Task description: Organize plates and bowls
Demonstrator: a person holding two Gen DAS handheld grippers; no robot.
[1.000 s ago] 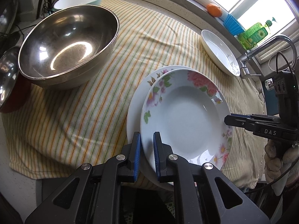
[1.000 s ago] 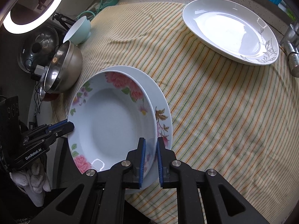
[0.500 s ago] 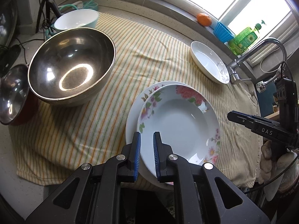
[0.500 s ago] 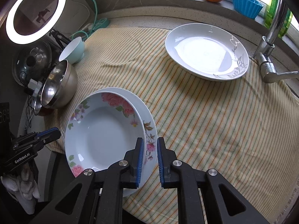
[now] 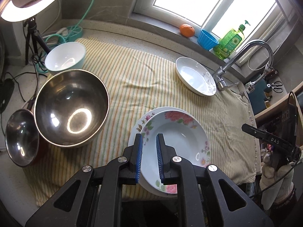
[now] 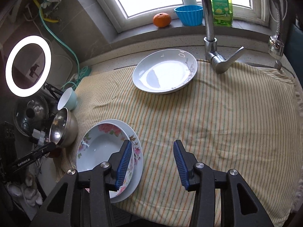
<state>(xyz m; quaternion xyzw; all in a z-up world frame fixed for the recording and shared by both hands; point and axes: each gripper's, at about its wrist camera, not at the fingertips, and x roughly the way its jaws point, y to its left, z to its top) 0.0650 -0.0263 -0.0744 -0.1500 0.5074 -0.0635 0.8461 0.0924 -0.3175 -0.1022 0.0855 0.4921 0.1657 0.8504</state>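
Two grippers hang above a yellow striped cloth (image 5: pixel 144 79) on a kitchen counter. From the left: a large steel bowl (image 5: pixel 72 107), then a floral-rimmed ceramic soup plate (image 5: pixel 176 141) nested on a wider floral plate (image 6: pixel 137 151) at the cloth's near edge, then a white plate with a grey leaf motif (image 6: pixel 164 71) beside the tap (image 6: pixel 214 53). The left gripper (image 5: pixel 148 158) shows a narrow, empty gap. The right gripper (image 6: pixel 151 160) has just been opening; nothing sits between its jaws. Glazed ceramic is probably stiff, slippery, breakable; best pinched at the rim.
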